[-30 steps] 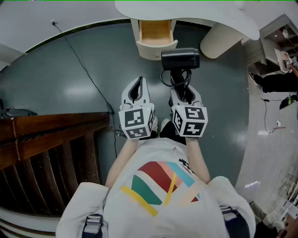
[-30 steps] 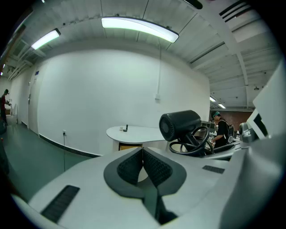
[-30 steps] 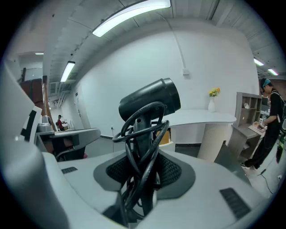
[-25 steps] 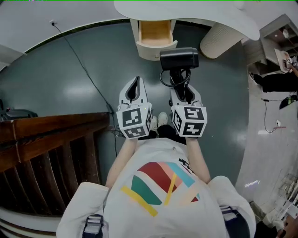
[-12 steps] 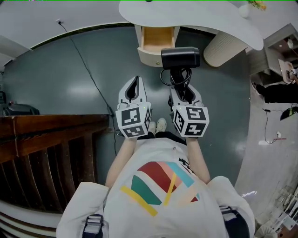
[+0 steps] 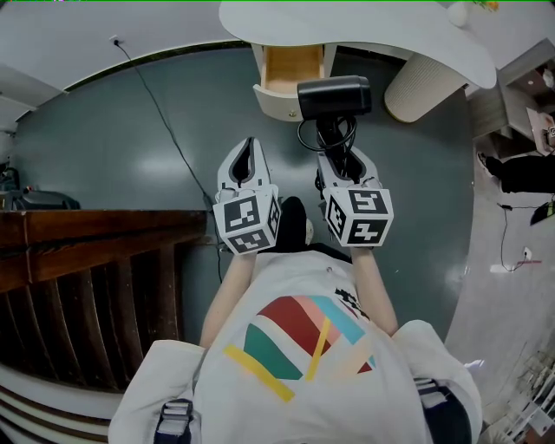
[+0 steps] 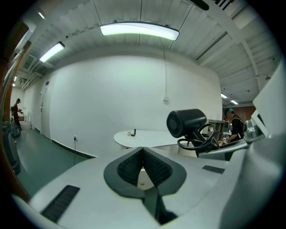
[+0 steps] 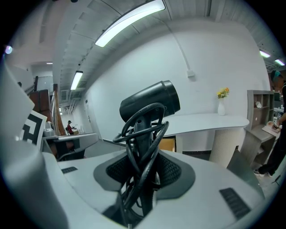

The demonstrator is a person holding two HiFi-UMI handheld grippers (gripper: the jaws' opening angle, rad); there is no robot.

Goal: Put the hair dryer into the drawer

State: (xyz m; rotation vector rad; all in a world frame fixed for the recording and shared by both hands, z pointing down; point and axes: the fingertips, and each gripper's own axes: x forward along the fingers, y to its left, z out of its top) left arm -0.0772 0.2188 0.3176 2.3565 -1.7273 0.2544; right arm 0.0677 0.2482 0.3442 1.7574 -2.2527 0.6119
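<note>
**Item 1: hair dryer** (image 6: 334, 97). Black, carried in the air by its handle, barrel crosswise on top. In the head view it sat at the front right corner of the drawer (image 6: 290, 62), not inside it. Cord (image 6: 328, 139) was wound in loops round the handle; no loose end seen.

**Item 2: right gripper** (image 6: 340, 169). Fingers were pinching the dryer's handle, w/ cord loops caught between the pads. Grip same as approx. a sec. earlier.

**Item 3: left gripper** (image 6: 250, 152). Fingers pressed together, nothing in them. It was carried alongside, apart from the dryer.

**Item 4: drawer.** Pulled open, wood inside, looked empty. Mounted under the white bench (image 6: 364, 26).

**Change vs. a sec. earlier:** person and both grippers had come fwd over the floor (image 6: 130, 147). The barrel, which had sat just short of the drawer front, now overlapped its right edge. Bench rim also nearer.

**Meaning (judgement):**
- Approach nearly done; insertion not begun.
- Dryer prob. needs shifting left and over the front wall, then lowering.
- Dryer's height rel. to that wall can't be told.
- Crosswise barrel may need turning to fit.
- Cord loops could snag on the wall.
</note>
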